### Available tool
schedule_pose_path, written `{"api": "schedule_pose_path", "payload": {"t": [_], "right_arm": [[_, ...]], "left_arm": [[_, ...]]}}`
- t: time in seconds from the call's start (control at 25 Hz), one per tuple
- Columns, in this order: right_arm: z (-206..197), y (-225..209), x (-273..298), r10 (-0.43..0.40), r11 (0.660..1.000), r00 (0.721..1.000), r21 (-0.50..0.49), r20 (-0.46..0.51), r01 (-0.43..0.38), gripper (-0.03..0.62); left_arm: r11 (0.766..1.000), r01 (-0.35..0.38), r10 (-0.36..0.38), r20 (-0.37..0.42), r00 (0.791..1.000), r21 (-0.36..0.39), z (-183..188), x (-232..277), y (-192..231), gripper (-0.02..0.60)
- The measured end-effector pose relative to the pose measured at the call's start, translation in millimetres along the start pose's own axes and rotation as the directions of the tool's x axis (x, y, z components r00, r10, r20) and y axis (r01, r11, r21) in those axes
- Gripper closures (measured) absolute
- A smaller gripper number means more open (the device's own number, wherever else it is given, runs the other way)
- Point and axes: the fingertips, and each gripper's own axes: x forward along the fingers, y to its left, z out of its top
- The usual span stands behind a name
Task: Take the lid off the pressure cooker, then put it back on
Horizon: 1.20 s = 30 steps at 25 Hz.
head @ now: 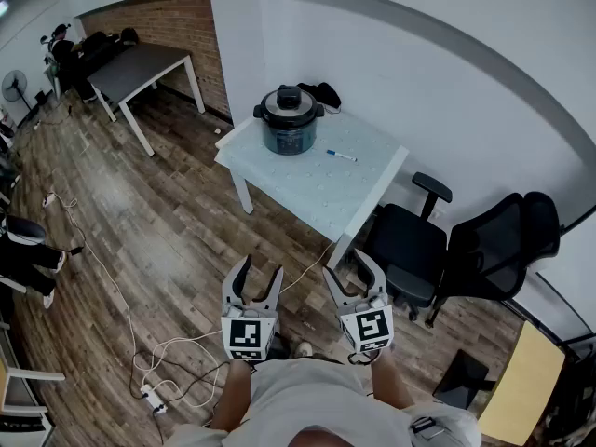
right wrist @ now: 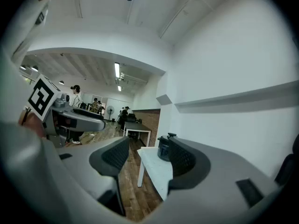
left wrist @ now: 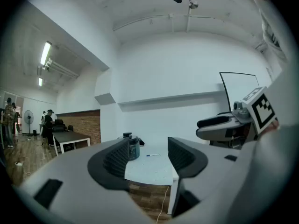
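Head view | left gripper (head: 261, 268), right gripper (head: 349, 266) agape, empty | lid (head: 289, 108) on cooker (head: 289, 136): probably heavy, stiff | grip top knob (head: 289, 94)

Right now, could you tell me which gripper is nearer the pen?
The right. The right gripper hangs short of the table, roughly in line with the pen; the left gripper is level with it but farther left.
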Motion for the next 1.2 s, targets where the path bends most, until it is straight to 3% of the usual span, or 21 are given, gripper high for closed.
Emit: {"api": "schedule_pose_path", "payload": {"t": [0.48, 1.2], "right_arm": [[-1.4, -6.4, 63.6, 0.033, 0.999, 0.999, -0.003, 0.013, -0.033, 0.336], [1.3, -23.3, 220.3, -0.016, 1.0, 1.0, 0.012, -0.019, 0.016, 0.338]], "left_arm": [[1.0, 0.001, -0.001, 0.009, 1.0, 0.02, -1.5, 46.8, 33.5, 0.333], [0.997, 0.08, -0.08, 0.001, 0.997, 0.015, -10.9, 166.6, 144.9, 0.344]]}}
